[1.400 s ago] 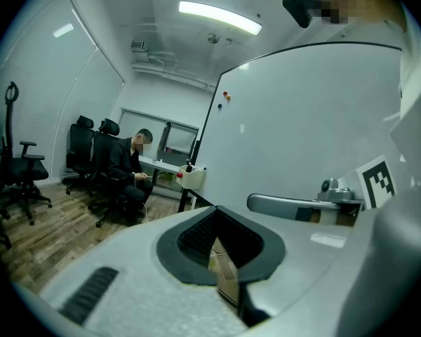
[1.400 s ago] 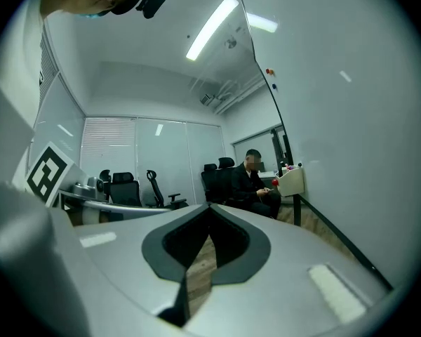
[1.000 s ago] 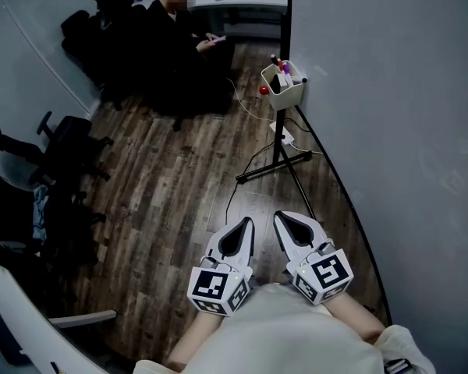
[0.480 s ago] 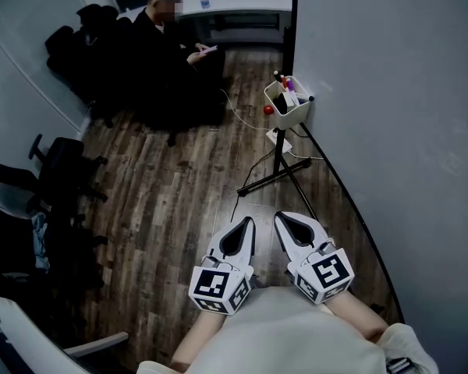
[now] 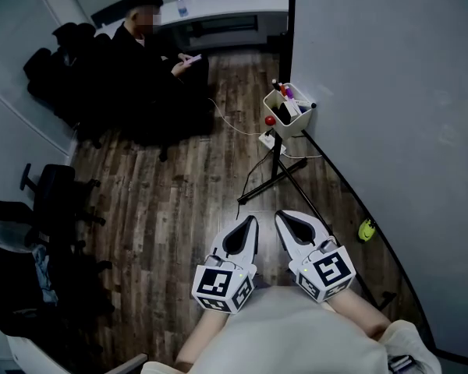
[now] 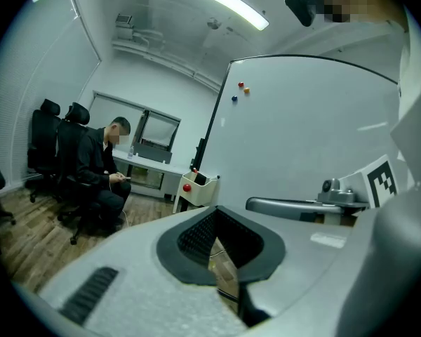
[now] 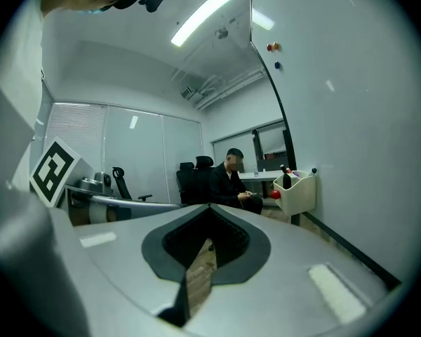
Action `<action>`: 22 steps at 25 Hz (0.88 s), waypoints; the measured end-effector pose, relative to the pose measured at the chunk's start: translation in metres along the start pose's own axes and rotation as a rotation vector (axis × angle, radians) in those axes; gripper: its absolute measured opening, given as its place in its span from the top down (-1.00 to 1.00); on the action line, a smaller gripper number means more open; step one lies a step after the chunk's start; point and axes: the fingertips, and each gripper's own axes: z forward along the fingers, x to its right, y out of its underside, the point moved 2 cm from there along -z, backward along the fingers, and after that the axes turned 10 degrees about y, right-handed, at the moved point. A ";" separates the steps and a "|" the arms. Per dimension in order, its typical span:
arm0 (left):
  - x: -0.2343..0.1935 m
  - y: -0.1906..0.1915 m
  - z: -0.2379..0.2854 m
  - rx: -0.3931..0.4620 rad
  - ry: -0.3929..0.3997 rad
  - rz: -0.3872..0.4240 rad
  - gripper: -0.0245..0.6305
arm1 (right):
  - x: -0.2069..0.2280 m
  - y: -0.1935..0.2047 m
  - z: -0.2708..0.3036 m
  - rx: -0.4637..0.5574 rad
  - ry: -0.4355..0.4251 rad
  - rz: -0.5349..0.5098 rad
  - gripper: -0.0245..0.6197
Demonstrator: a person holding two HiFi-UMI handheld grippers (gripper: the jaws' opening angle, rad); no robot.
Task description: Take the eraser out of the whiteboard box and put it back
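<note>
The cream whiteboard box (image 5: pixel 291 115) hangs at the whiteboard's (image 5: pixel 374 92) lower edge, far ahead of both grippers. It holds markers and a dark block; I cannot make out the eraser among them. A red ball (image 5: pixel 271 120) sticks to the box's side. The box (image 6: pixel 198 190) is small and distant in the left gripper view, and likewise the box (image 7: pixel 298 192) in the right gripper view. My left gripper (image 5: pixel 253 220) and right gripper (image 5: pixel 278 216) are held side by side close to my body, both shut and empty.
A person (image 5: pixel 144 68) sits on a chair at the back, beside a long desk (image 5: pixel 218 6). Black office chairs (image 5: pixel 54 201) stand on the left. The whiteboard's stand legs (image 5: pixel 277 166), a power strip (image 5: pixel 270 139) and cables lie ahead. A yellow-green thing (image 5: pixel 366 229) lies by the board's foot.
The view has moved forward along the whiteboard: the box and the seated person sit lower in the picture, and the yellow-green thing has come into sight. Both grippers keep their pose.
</note>
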 end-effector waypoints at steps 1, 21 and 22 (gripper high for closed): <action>-0.004 -0.001 0.000 -0.003 0.011 0.000 0.93 | -0.003 0.000 0.004 -0.001 0.007 0.000 0.90; -0.092 -0.015 -0.013 -0.060 0.150 0.011 0.93 | -0.041 0.004 0.075 0.013 0.171 0.040 0.90; -0.093 -0.016 -0.013 -0.061 0.156 0.009 0.93 | -0.041 0.004 0.076 0.012 0.178 0.038 0.90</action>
